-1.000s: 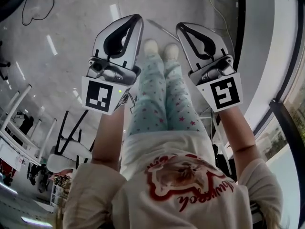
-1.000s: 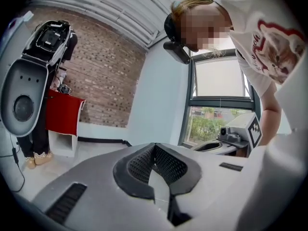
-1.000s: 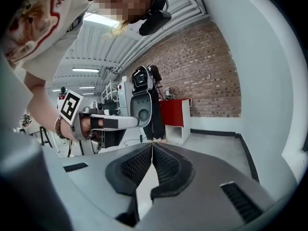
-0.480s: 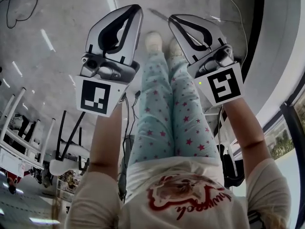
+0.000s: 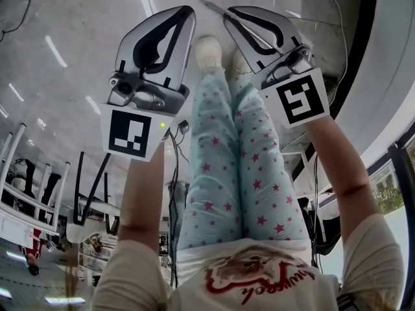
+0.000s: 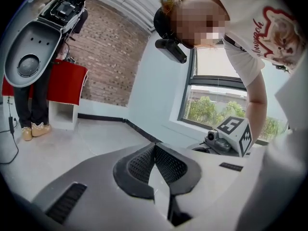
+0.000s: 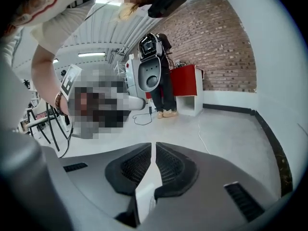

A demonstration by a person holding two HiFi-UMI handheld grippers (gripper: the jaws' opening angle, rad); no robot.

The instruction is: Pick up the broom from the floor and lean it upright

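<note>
A thin pale rod (image 5: pixel 211 6), perhaps the broom's handle, lies on the grey floor just beyond the person's shoes (image 5: pixel 209 49); its head is not in view. My left gripper (image 5: pixel 188 11) hangs to the left of the shoes, its jaws together with nothing between them, as the left gripper view confirms (image 6: pixel 154 147). My right gripper (image 5: pixel 228 13) hangs to the right, its tip right by the rod in the head view; whether it touches the rod I cannot tell. In the right gripper view its jaws (image 7: pixel 154 144) stand together and empty.
Black-legged chairs (image 5: pixel 91 193) stand to the left of the person. A white cable (image 7: pixel 204 134) trails over the floor. Another person stands by a red cabinet (image 7: pixel 185 81) at a brick wall. A black skirting (image 7: pixel 269 134) runs along the white wall.
Both grippers have sunk toward the floor and the shoes. The right gripper's tip has come up to the thin rod. Both stay shut.
</note>
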